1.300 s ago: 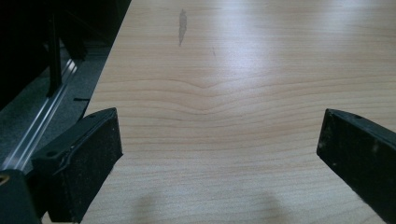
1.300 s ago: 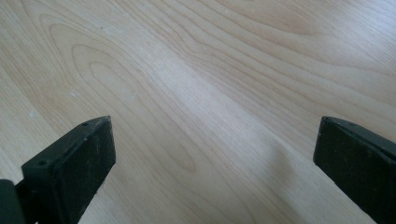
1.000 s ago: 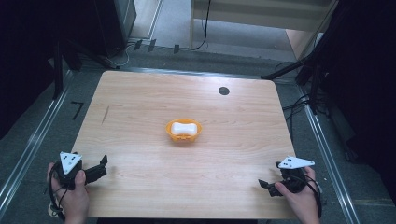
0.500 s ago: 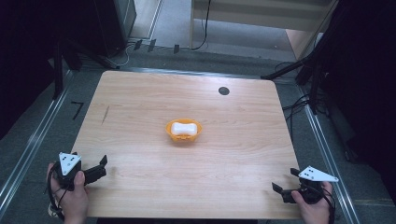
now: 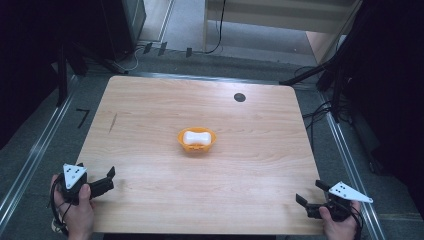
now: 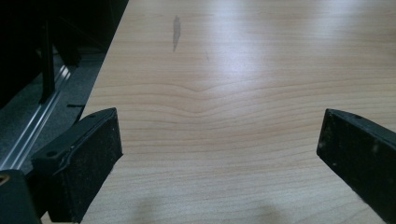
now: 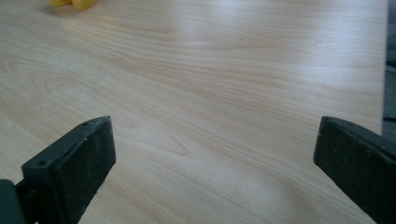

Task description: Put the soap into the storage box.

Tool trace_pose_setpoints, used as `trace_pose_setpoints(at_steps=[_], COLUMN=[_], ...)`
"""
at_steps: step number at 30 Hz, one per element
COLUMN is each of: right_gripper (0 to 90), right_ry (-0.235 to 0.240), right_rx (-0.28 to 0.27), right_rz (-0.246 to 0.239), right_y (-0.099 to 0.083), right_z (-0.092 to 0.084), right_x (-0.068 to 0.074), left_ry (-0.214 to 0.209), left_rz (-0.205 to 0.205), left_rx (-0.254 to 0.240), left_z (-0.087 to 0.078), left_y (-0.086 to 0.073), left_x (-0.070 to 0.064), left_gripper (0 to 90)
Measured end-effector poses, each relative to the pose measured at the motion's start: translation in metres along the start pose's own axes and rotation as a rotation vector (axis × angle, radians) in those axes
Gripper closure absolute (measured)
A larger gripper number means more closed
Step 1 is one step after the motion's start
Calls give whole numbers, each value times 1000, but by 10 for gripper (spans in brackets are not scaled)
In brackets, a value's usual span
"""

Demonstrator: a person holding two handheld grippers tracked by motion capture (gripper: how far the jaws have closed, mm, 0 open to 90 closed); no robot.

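An orange bowl [image 5: 197, 140] sits in the middle of the wooden table [image 5: 150, 115] with a white bone-shaped object [image 5: 195, 136] lying in it. My left gripper [image 5: 107, 180] is at the table's near left corner, held in a hand, jaws wide apart and empty. In the left gripper view its fingers [image 6: 79, 156] frame bare wood. My right gripper [image 5: 310, 197] is at the near right corner, also open and empty. The right gripper view has its fingers [image 7: 70, 163] over bare wood, with the bowl's orange edge [image 7: 74, 3] at the top left.
A small black round hole [image 5: 240, 97] marks the table's far right part. A dark streak [image 5: 113, 121] is on the wood at the left. Metal rails [image 5: 30, 160] run along both sides of the table, and cables [image 5: 320, 110] lie on the floor at the right.
The right gripper has drawn back toward the near right corner of the table. The left gripper has barely shifted. The bowl has not moved.
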State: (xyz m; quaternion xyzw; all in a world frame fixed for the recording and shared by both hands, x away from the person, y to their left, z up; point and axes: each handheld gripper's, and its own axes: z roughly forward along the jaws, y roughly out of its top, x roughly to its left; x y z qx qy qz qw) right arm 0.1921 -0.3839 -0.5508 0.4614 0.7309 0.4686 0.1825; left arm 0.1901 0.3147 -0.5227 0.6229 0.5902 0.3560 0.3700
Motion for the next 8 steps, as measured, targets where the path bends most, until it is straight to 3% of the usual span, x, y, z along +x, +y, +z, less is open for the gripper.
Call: trace_pose_setpoints(at_steps=[2, 3, 8], right_gripper=[0, 0, 0], right_ry=[-2, 13, 3], right_rx=[-10, -53, -63], right_rz=[11, 50, 41], right_y=[-1, -3, -3], right_z=[-1, -4, -4], right_x=[-1, -2, 2], left_ry=[-1, -1, -7], left_rz=[-2, -5, 18], left_rx=[0, -3, -21], left_z=[0, -1, -3], left_y=[0, 0, -2], left_x=[0, 0, -3], left_gripper=[3, 3, 3])
